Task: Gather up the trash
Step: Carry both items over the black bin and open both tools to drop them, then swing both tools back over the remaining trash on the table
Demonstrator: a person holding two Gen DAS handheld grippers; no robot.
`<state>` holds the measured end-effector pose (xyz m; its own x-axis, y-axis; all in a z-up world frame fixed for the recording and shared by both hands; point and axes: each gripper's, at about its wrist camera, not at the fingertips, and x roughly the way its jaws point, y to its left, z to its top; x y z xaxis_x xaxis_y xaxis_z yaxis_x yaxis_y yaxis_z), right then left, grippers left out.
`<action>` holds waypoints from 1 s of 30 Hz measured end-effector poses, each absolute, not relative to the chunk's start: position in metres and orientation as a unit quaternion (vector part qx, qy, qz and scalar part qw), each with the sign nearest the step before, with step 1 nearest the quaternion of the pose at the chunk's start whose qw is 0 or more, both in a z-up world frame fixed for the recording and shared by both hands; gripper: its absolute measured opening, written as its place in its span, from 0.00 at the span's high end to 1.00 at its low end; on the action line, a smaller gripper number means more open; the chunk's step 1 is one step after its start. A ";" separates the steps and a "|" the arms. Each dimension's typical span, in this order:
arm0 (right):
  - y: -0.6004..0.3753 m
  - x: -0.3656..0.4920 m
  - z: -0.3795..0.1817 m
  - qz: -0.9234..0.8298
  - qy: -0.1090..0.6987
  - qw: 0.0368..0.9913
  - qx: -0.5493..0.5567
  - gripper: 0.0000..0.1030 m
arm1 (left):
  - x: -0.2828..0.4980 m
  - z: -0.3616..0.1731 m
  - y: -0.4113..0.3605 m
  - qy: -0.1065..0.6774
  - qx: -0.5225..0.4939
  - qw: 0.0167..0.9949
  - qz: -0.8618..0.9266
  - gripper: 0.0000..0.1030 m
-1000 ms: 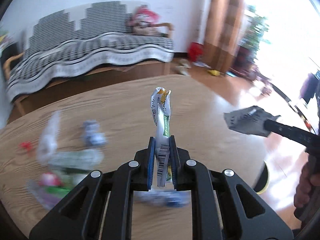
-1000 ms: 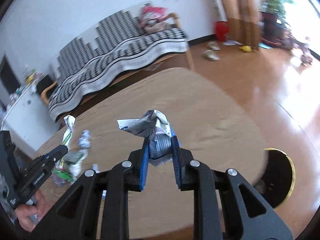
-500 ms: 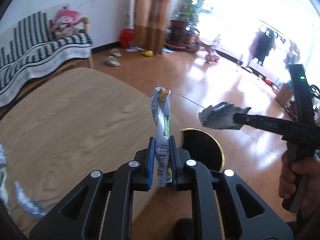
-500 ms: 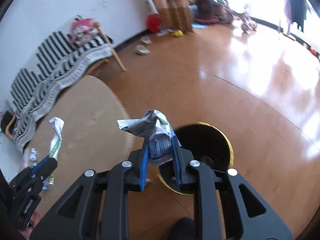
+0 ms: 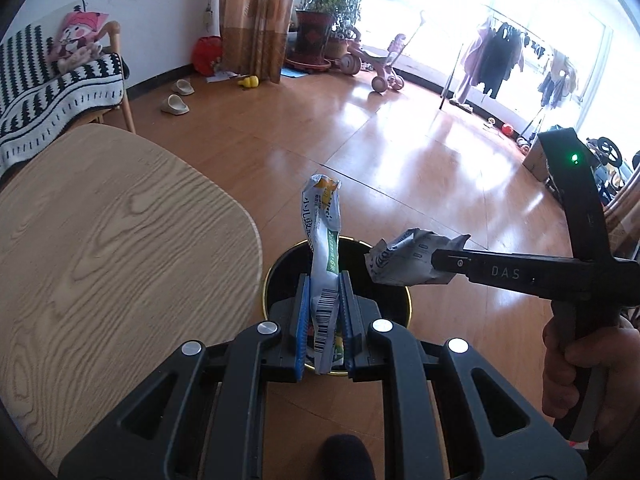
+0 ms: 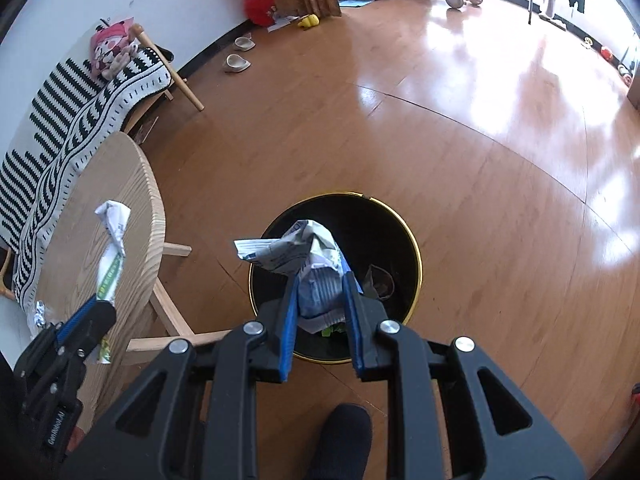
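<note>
The left gripper (image 5: 324, 316), black with blue pads, is clamped on a long, twisted white-and-green snack wrapper (image 5: 324, 240) with a barcode near its lower end; the wrapper stands upright out of the jaws. The right gripper (image 6: 320, 312), of the same make, is closed on a crumpled white-and-blue printed wrapper (image 6: 304, 256) that bulges out above its pads. Both wrappers are held in the air above a round black waste bin with a thin gold rim (image 6: 416, 264), which stands on the glossy wooden floor (image 6: 460, 140) just beside the light oak table with a rounded edge (image 5: 120, 240). Inside the bin (seen from the right wrist) lie a dark crumpled scrap and a bit of green, partly hidden by the gripper.

In the left wrist view the right gripper comes in from the right side, gripped by a hand (image 5: 580, 364), its crumpled wrapper close to the tall one but apart from it. In the right wrist view a small silvery foil scrap (image 6: 38, 314) rests on the table's near end. A sofa under a black-and-white striped throw (image 6: 80, 96) stands behind the table.
</note>
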<state>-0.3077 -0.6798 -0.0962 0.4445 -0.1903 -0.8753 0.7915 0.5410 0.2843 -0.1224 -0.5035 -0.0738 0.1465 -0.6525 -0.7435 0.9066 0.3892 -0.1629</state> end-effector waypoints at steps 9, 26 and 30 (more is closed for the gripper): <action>-0.682 -0.313 -0.088 -0.331 0.395 0.776 0.364 0.24 | -0.122 -0.081 -0.516 0.391 0.167 0.733 -0.532 0.87; -0.695 -0.331 -0.080 -0.360 0.365 0.773 0.374 0.24 | -0.123 -0.094 -0.537 0.394 0.163 0.717 -0.551 0.34; -0.695 -0.327 -0.078 -0.357 0.366 0.775 0.372 0.24 | -0.115 -0.088 -0.531 0.397 0.149 0.722 -0.547 0.34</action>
<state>-0.3267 -0.6946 -0.0781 0.4775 -0.2820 -0.8321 0.8255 0.4683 0.3150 -0.1153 -0.5306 -0.0879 0.0874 -0.6718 -0.7356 0.9077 0.3579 -0.2189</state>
